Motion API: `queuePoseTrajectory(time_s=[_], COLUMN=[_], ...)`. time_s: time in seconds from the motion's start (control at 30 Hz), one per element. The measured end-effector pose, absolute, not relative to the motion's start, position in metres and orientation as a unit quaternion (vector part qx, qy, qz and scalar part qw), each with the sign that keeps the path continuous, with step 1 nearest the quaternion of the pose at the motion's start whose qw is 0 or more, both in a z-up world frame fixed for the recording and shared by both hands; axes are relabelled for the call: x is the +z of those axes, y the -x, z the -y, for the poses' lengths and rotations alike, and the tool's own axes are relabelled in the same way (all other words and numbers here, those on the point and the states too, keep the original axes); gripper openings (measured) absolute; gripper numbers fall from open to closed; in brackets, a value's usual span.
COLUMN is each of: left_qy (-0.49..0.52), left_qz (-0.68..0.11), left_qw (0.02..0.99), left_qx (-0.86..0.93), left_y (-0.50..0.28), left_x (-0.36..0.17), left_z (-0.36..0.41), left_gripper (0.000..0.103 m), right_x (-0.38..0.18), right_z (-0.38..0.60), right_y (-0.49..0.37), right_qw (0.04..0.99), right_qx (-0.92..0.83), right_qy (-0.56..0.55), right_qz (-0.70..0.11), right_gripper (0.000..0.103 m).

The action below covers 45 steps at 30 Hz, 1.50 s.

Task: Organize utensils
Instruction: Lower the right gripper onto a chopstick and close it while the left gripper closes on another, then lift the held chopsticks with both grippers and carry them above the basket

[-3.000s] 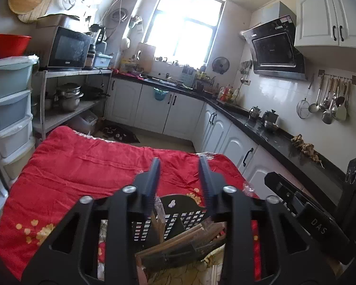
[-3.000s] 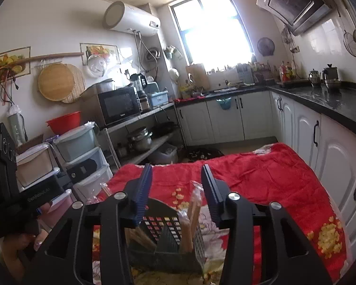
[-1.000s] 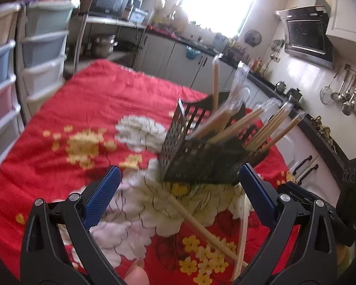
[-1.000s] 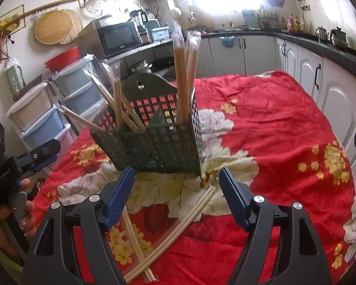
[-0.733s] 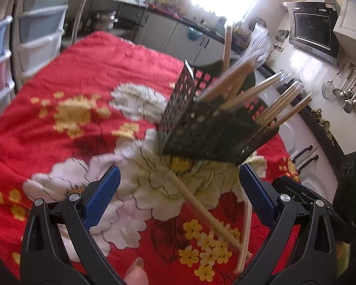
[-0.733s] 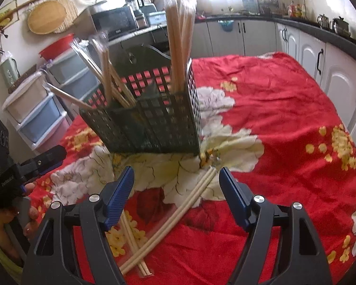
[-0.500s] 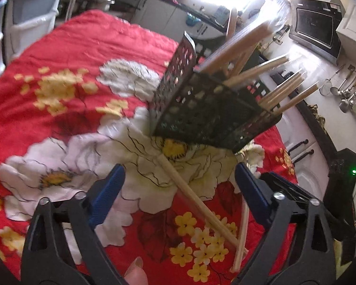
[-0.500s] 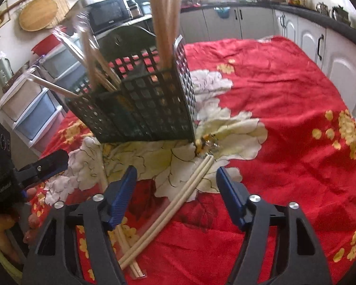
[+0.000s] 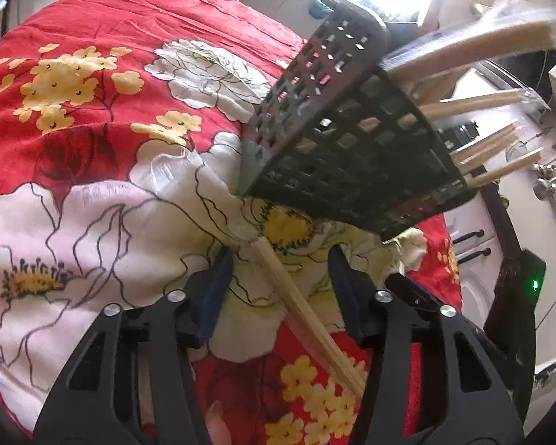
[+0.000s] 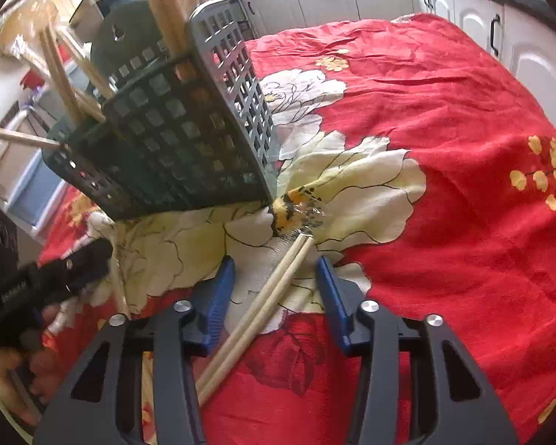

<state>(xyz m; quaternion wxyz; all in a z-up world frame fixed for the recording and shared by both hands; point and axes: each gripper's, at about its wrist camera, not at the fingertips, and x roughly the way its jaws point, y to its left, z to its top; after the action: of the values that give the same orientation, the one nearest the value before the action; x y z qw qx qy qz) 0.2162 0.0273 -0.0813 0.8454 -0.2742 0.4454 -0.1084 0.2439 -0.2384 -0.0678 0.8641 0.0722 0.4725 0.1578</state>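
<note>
A dark green plastic basket point(image 10: 174, 141) with a square lattice wall stood on the red flowered cloth point(image 10: 444, 141), and wooden chopsticks stuck out of its top at loose angles. Some of them looked wrapped in clear sleeves, though blur made that hard to confirm.

The right gripper point(image 10: 276, 289) hovered low over the cloth with its blue-padded jaws spread, pinching nothing. A pair of pale loose chopsticks point(image 10: 263, 307) lay flat on the cloth between those jaws, tips pointing toward the basket's near corner.

The left gripper point(image 9: 281, 285) also had its jaws spread and empty, straddling another chopstick pair point(image 9: 304, 315) that lay on the cloth just below the basket point(image 9: 352, 148).

Only the right wrist view showed the left tool's black body held by a hand point(image 10: 15, 348) at the lower left. Only the left wrist view showed ladles point(image 9: 552, 181) hanging on the far wall and a green light point(image 9: 535, 284) on the other device.
</note>
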Motion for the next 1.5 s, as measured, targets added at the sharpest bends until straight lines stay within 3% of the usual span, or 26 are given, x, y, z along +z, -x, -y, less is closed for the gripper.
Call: queuePoseTrajectory(time_s=[0.17,0.3,0.57,0.87,1.5], left_qy=[0.263,0.254,0.285,0.282,0.206], left_qz=[-0.452,-0.457,-0.451,-0.404,-0.24], left_qw=[0.847,0.847,0.839,0.859,0.927], left_qx=[-0.093,-0.09,-0.105,-0.139,-0.202], left_y=[-0.222,-0.223,-0.219,-0.19,-0.143], left_x=[-0.085,-0.089,-0.091,-0.047,0.098], left_z=[-0.035,-0.044,-0.058,-0.066,-0.032], left_gripper=[0.019,0.011,0.008,0.005,0.003], right_x=[-0.07,-0.072,-0.07,-0.03,0.099], right_z=[0.242,0.249,0.263,0.252,0.241], right_y=[-0.242,-0.243,-0.243,-0.221,-0.171], right_qw=[0.867,0.865,0.851,0.856,0.926], right_qx=[0.151,0.149,0.157,0.213,0.27], right_qy=[-0.072,-0.091,-0.15,-0.163,-0.097], right_qz=[-0.469,-0.471,-0.478,-0.442,-0.244], right_gripper=[0.03,0.024,0.009,0.006,0.006])
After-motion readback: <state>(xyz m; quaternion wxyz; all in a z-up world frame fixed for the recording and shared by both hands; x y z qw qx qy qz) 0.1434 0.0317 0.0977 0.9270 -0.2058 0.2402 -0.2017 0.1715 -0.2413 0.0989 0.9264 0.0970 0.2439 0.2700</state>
